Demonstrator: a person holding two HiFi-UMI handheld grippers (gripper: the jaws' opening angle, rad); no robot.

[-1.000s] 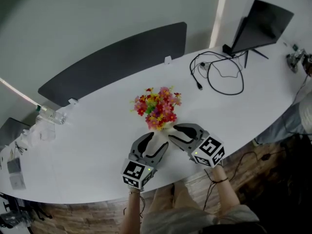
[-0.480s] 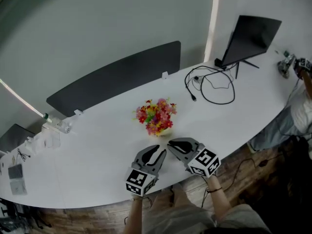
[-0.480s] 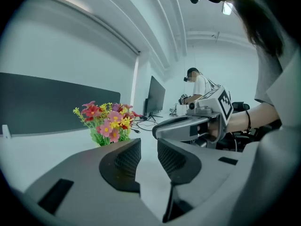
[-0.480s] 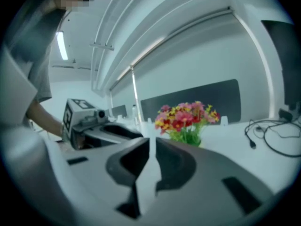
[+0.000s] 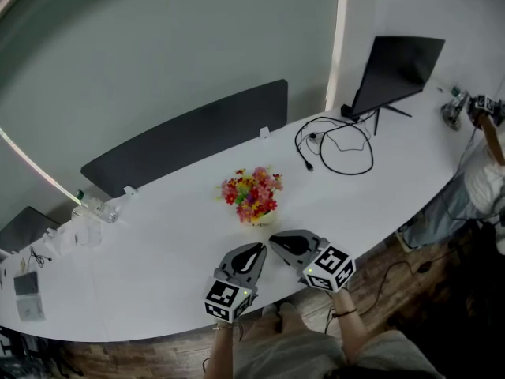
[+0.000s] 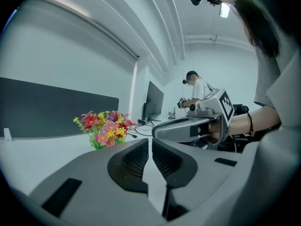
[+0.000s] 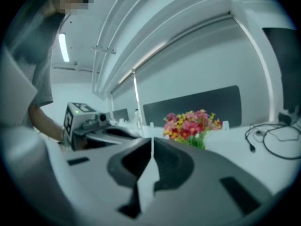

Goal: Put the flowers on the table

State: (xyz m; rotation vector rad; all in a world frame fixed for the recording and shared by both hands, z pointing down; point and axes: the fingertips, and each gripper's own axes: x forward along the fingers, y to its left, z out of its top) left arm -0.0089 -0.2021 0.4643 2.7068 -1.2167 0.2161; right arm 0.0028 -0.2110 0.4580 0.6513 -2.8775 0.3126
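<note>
A small bunch of red, pink and yellow flowers [image 5: 252,197] stands upright on the white table [image 5: 158,235], untouched by anything. The left gripper view has the flowers [image 6: 104,128] ahead to the left; the right gripper view has the flowers [image 7: 192,125] ahead to the right. My left gripper [image 5: 256,249] is near the table's front edge, a short way in front of the flowers, shut and empty. My right gripper [image 5: 274,242] sits beside it, tips almost meeting the left's, also shut with nothing in it. The closed left jaws [image 6: 150,139] and right jaws [image 7: 151,139] leave no gap.
A dark monitor [image 5: 394,69] and a looped black cable [image 5: 335,140] lie at the back right. A dark panel [image 5: 181,136] runs along the table's far edge. A plastic bottle [image 5: 95,208] and small items [image 5: 25,290] sit far left. A person [image 5: 481,172] is at the right end.
Both grippers have pulled back from the flowers toward the table's front edge and their jaws have closed empty. The flowers stay standing on the table.
</note>
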